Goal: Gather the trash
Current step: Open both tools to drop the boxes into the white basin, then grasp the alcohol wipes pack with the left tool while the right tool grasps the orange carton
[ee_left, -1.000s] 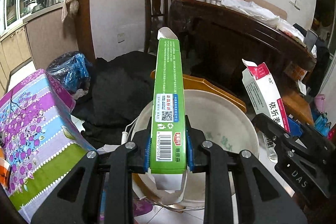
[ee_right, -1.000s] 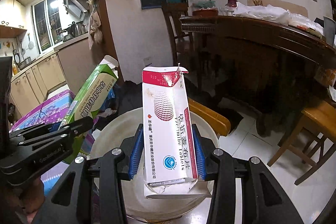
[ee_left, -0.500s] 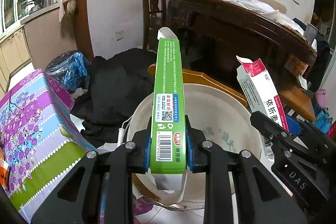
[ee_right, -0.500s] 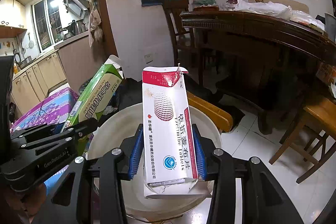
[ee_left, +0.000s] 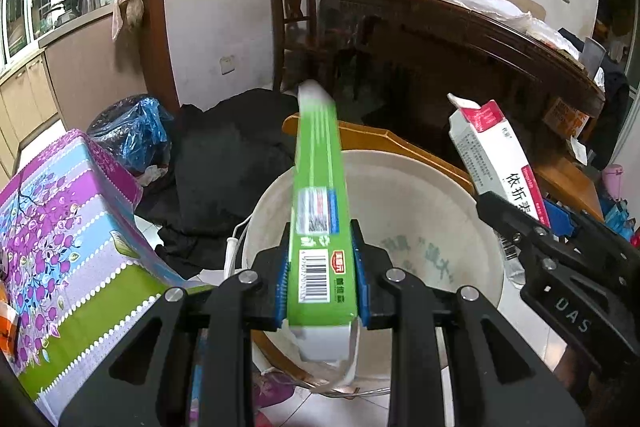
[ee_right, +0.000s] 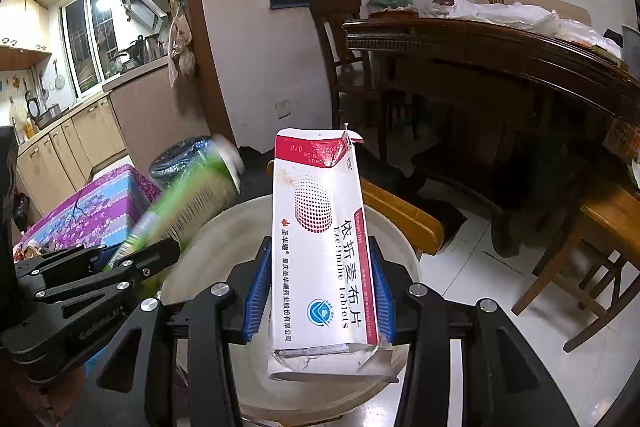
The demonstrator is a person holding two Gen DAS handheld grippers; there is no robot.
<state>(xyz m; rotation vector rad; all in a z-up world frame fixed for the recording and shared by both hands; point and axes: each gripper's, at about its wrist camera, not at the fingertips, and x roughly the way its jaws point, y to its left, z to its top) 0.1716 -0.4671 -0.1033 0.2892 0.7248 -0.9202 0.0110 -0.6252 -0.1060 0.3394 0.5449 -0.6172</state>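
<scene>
Pinched a narrow green box (ee_left: 320, 187) between the blue pads of the left tongs (ee_left: 320, 275), gripped low near the barcode, with the long upper end leaning away and blurred while the gripped end stayed sharp. Clamped a white-and-red pill box (ee_right: 320, 247) upright in the right tongs (ee_right: 322, 283), pads pressed against both long sides, torn flap at the top. Hung both boxes over the mouth of a wide pale bucket (ee_left: 420, 195), apparently the trash container, the green one toward its left rim and the pill box nearer the middle. Looked close to the drop, by the position alone. Could have gone wrong in several ways from there. Risked tipping the green box outward instead of down, since so much of its length stood above the grip and beyond the rim, toward the black cloth (ee_left: 228, 155) and the flowered purple box (ee_left: 60, 219) just beside the bucket. Risked catching the pill box's crumpled lower end on a pad if the tongs spread only slightly. Risked knocking the two boxes or the two tools together, given how near they sat over one opening. Risked a bounce off the sloping inner wall onto the tiled floor (ee_right: 472, 267), near the wooden board (ee_left: 400, 147) behind the bucket.
</scene>
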